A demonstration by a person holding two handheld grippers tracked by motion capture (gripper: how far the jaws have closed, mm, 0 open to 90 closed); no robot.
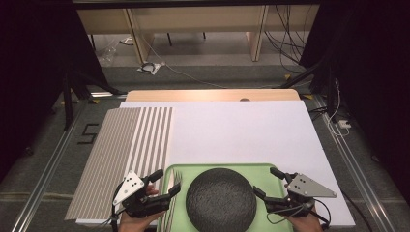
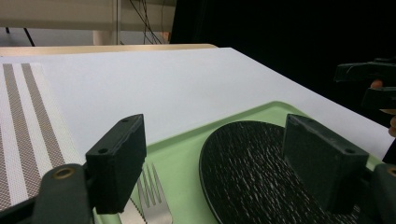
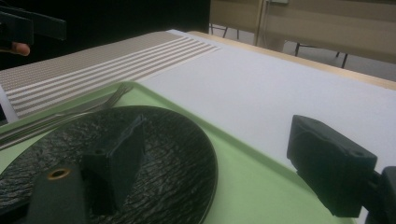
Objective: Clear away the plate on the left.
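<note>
high view: green tray (image 1: 180, 170) sits at the near edge of the white table cover (image 1: 241, 130), roughly 6 o'clock of the table. dark textured round plate (image 1: 221, 199) lies flat in the tray, centred. fork (image 1: 173, 193) lies in the tray at the plate's 9 o'clock, tines pointing to 12 o'clock, just beside the plate; whether they touch cannot be told. a second piece of cutlery lies alongside the fork, blurred, type not clear.

striped placemat (image 1: 123, 154) lies flat on the cover at 9 to 10 o'clock of the tray, its right edge near the tray's left rim.

left gripper (image 1: 162, 184) is held in a hand (image 1: 138, 220) at the plate's 9 o'clock, over the tray's left rim. jaws released, wide gap, nothing between them. in the left gripper view the fork (image 2: 156, 200) shows low between the jaws, close to the left one, and the plate (image 2: 261, 172) reaches across toward the right one. neither jaw touches them, as far as can be seen.

right gripper (image 1: 265, 182) is held at the plate's 3 o'clock, at the tray's right rim. jaws released, wide apart, holding nothing. in the right gripper view the plate (image 3: 163, 149) lies behind the left jaw, with green tray (image 3: 252, 182) floor in the gap; the right jaw sits over the tray's rim and the white cover. contact with the plate cannot be told.

both grippers flank the plate, one on each side.
</note>
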